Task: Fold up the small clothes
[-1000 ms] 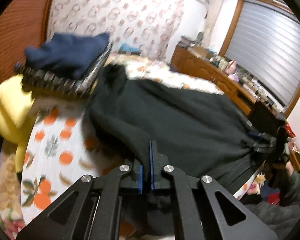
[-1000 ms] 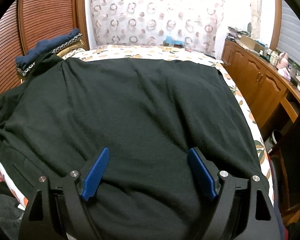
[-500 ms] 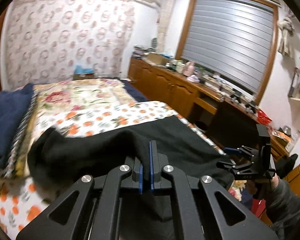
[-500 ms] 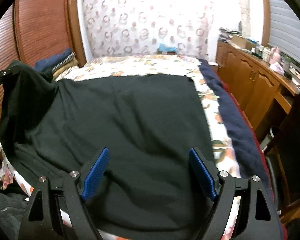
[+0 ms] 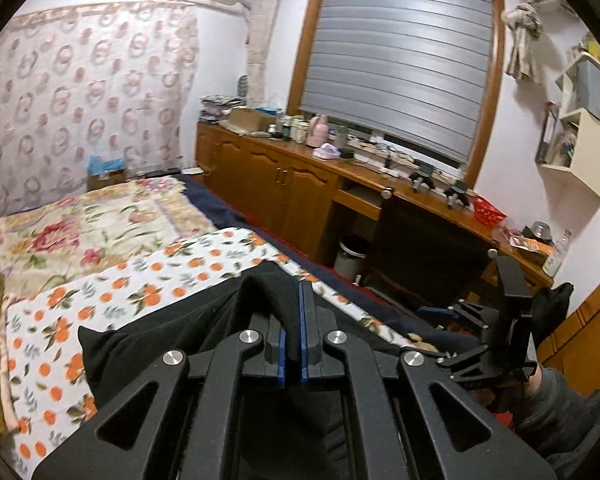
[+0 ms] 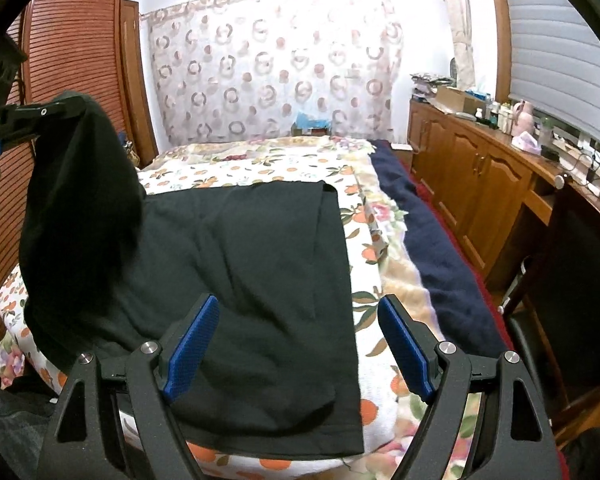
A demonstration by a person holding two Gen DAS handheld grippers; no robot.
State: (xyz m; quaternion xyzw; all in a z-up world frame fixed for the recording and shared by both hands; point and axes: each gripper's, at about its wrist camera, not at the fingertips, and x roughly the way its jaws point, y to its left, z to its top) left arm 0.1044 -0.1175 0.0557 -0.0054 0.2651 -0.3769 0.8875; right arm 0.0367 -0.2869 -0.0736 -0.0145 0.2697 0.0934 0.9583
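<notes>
A floral-covered bed carries the black garment, most of it lying flat. The left gripper pinches one lifted edge between closed pads; the right gripper hovers wide and empty above the near hem. If the pinched fabric slips, the fold likely collapses crooked.

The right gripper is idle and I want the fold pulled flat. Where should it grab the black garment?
Take the black garment at its near right bottom corner, coming from the bed's foot: that hem lies flat and free beside the open right gripper, while the left gripper lifts the opposite side.
</notes>
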